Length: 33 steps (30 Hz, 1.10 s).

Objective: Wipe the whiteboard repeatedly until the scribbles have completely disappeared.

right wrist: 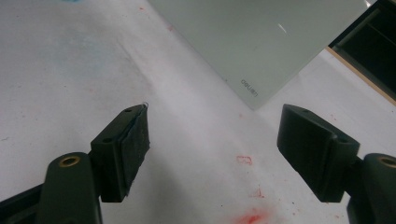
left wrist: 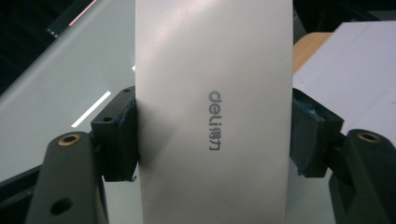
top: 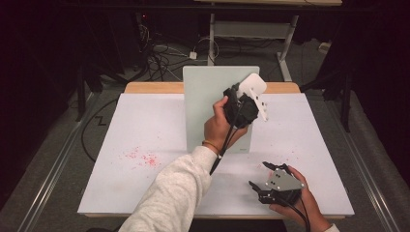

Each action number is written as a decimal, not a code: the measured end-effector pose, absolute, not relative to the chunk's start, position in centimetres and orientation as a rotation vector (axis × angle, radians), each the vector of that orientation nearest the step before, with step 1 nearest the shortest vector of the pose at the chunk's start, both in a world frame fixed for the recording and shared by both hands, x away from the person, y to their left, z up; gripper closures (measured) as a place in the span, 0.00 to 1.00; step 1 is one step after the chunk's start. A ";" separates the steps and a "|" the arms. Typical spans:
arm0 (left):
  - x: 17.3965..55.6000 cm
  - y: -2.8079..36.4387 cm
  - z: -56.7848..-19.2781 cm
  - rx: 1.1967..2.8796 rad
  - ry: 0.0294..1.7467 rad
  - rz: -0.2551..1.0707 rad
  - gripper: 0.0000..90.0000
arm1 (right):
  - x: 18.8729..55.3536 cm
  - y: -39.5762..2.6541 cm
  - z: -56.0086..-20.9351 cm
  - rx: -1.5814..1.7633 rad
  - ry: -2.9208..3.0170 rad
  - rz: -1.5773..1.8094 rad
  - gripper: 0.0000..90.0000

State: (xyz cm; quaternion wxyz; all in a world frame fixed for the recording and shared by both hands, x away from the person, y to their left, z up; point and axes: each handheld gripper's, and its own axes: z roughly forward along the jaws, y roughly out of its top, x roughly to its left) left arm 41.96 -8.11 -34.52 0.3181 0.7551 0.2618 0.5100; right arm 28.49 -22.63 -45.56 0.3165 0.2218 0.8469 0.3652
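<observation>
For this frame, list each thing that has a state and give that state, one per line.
left gripper: shut on the white eraser, held above the board
white eraser: clamped between the pads, logo side showing
right gripper: open, holding nothing, low over the table
glass board: lying flat
table cover: stained with red marks

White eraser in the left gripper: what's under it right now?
Under the white eraser, held in the left gripper, lies the pale green board on the white table cover. The board area directly beneath is hidden by the eraser.
</observation>
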 end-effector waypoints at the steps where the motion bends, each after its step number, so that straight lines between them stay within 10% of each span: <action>1: 41.8 -8.5 -34.8 2.000 0.679 1.340 0.32 | 28.5 -22.6 -45.6 0.584 2.230 0.962 0.29; 33: 40.9 2.4 -36.7 1.965 0.811 1.334 0.32 | 28.5 -22.4 -45.6 0.571 2.237 0.943 0.29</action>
